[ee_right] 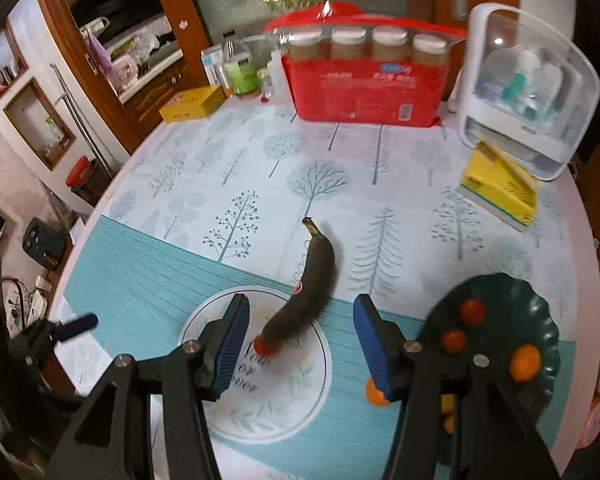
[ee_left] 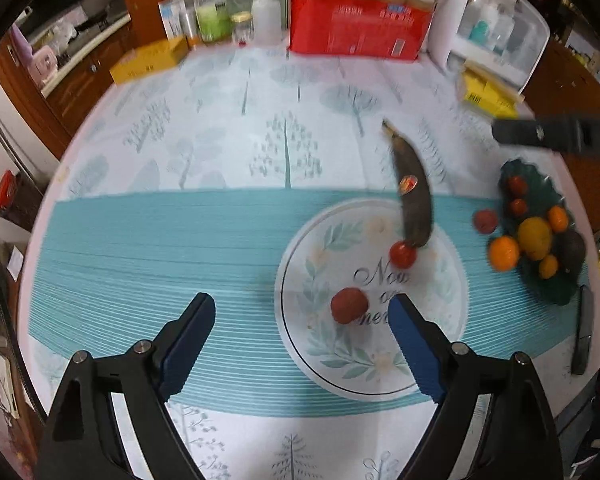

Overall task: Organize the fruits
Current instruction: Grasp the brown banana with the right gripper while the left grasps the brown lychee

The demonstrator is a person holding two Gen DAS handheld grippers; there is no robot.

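The white plate (ee_left: 374,376) bears script starting "No", the rest too blurred to read. On it lie an overripe banana (ee_left: 414,196) with a sticker, a cherry tomato (ee_left: 403,254) and a red fruit (ee_left: 349,305). The left gripper (ee_left: 302,322) is released, empty, the red fruit between its fingers. Only the left view shows the full green dish (ee_left: 540,188) at 3 o'clock. The right gripper (ee_right: 300,344) is released, the banana at 12 o'clock.

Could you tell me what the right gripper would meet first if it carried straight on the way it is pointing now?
Most likely the dark, overripe banana, which lies in line between the open fingers of the right gripper, its lower end on the white plate beside a small tomato. Depth is uncertain.
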